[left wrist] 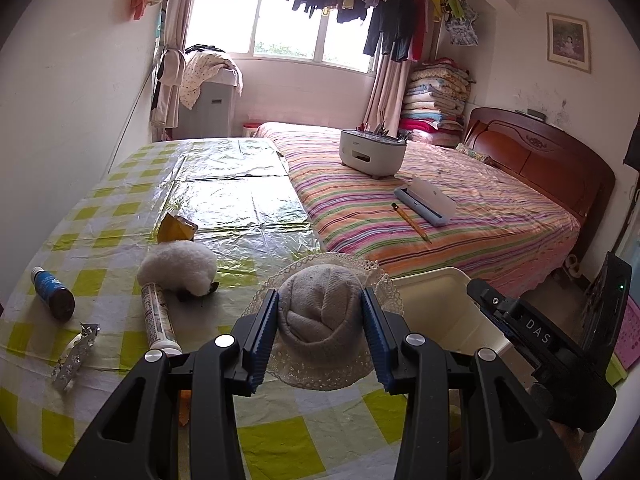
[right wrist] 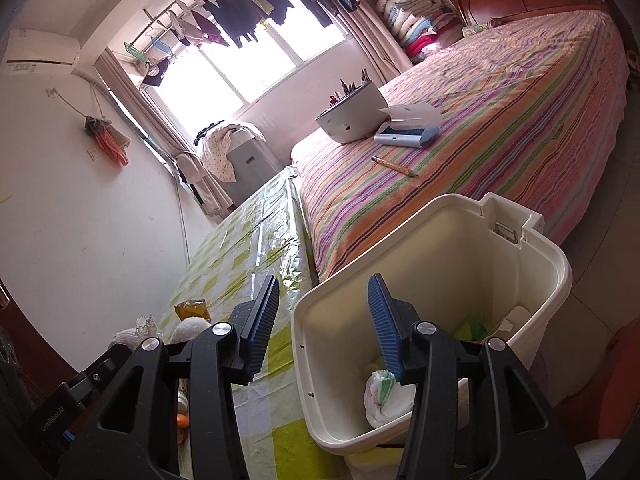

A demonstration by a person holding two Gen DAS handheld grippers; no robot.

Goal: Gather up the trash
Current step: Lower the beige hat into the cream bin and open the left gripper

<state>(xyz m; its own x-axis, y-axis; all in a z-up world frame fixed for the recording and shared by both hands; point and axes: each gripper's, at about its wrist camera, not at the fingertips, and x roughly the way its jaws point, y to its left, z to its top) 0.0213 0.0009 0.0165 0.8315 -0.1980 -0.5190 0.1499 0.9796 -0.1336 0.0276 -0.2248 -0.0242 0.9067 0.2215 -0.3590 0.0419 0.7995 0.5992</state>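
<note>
While the left gripper (left wrist: pixel 321 334) clamps a rolled grey sock with a lace cuff (left wrist: pixel 320 312) just above the checked table (left wrist: pixel 280 440), "DAS" reads on the right gripper's body. That right gripper (right wrist: pixel 323 324) hangs released over the cream bin (right wrist: pixel 556 280), "GenRobot.AI" on the other's side. Farther left, a white tube (left wrist: pixel 158 318) lies lengthwise, cap nearest.

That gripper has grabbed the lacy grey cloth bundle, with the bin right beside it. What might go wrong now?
The left gripper pinches only the rolled cloth bundle at its middle; its loose lace edge might snag or let it slip before reaching the bin. The bin sits past the table edge with the right gripper at its rim, so the two could bump.
</note>
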